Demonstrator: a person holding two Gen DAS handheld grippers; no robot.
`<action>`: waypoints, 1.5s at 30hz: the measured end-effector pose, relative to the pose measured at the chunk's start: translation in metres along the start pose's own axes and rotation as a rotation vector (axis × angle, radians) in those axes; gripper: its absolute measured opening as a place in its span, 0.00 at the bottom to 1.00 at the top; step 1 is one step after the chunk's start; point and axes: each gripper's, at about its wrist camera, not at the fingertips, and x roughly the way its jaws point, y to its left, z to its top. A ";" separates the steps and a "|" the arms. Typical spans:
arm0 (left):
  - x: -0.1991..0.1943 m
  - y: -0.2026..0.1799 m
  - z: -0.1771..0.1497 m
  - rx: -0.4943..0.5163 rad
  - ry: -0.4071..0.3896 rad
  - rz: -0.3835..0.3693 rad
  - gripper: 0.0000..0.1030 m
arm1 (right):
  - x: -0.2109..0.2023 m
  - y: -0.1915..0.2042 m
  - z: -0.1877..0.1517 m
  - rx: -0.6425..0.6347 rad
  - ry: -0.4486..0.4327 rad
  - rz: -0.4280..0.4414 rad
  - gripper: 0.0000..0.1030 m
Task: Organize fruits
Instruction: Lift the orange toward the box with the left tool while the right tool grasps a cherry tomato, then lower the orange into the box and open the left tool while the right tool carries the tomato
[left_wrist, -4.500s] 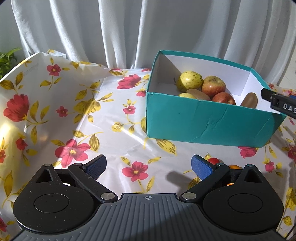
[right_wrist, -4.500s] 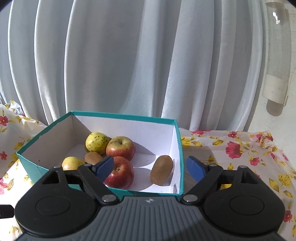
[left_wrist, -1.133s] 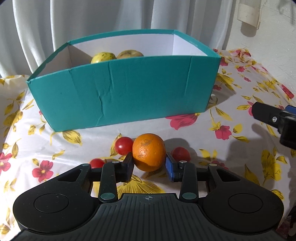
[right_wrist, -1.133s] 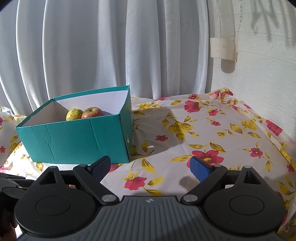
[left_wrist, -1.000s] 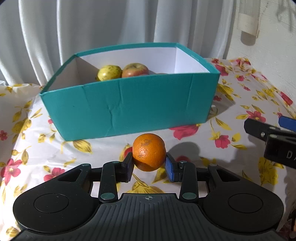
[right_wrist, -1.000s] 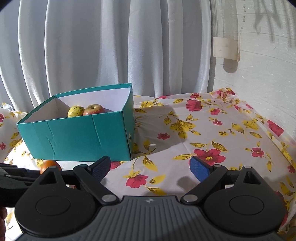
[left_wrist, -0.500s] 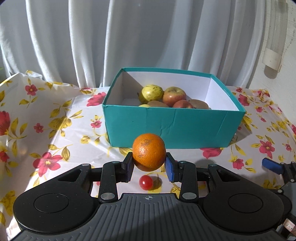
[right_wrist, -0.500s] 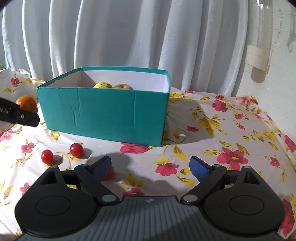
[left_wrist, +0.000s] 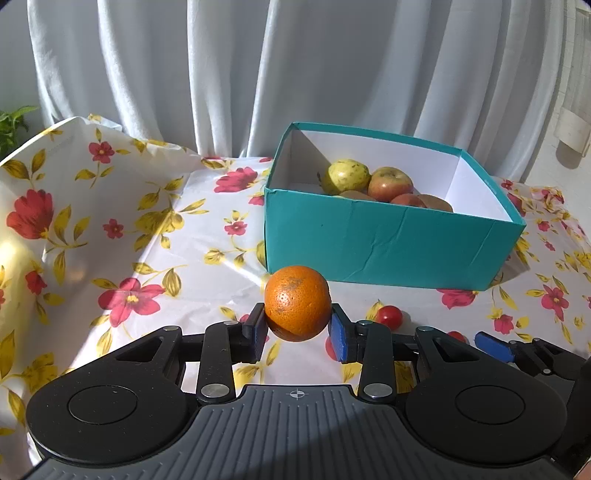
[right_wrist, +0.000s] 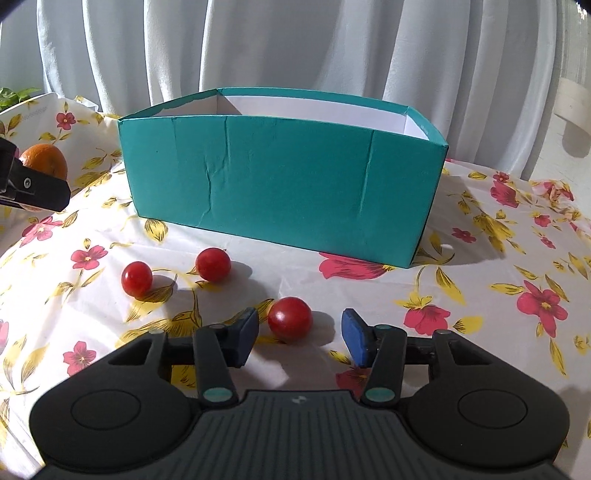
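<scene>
on the bench, left side: flowered cloth (left_wrist: 155, 236) lies rumpled and raised at the far left edge, glossy, with sun patches.
left gripper (left_wrist: 298, 332): clamped on the orange (left_wrist: 297, 302), one pad on each flank, fruit lifted clear of the cloth.
orange, handling: firm, round, moderately heavy by the look of it; dimpled rind should give the pads friction. the hold across its widest part looks sound; a hold nearer the top would likely let it roll out.
tomatoes on the cloth: two small red tomatoes (right_wrist: 136, 278) (right_wrist: 213, 264) lie loose in front of the box, near each other, not touching.
right gripper (right_wrist: 299, 334): jaws have just been closing and now stand either side of a third tomato (right_wrist: 290, 318), a clear gap on each side, so not gripping yet; the tomato rests on the cloth.
tomato, handling: light, smooth and thin-skinned, apt to roll or squirt out, and to split if squeezed hard; best taken gently across its middle, pads level with its widest part.
teal box (left_wrist: 388, 251): open-topped cardboard, behind the tomatoes; holds a yellow-green fruit (left_wrist: 349, 174), apples (left_wrist: 390, 183) and brown fruits, probably kiwis, with free room at its right end.
next, as i judge: carry the orange over the near wall and release low.
</scene>
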 end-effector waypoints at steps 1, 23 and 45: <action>0.000 0.000 0.000 0.001 0.002 -0.001 0.38 | 0.001 0.001 0.000 0.000 0.005 0.005 0.46; 0.009 -0.008 0.016 0.008 0.020 -0.007 0.38 | -0.033 -0.016 0.025 0.052 -0.108 -0.016 0.25; 0.020 -0.039 0.076 0.040 -0.032 -0.018 0.38 | -0.077 -0.046 0.050 0.117 -0.246 -0.118 0.25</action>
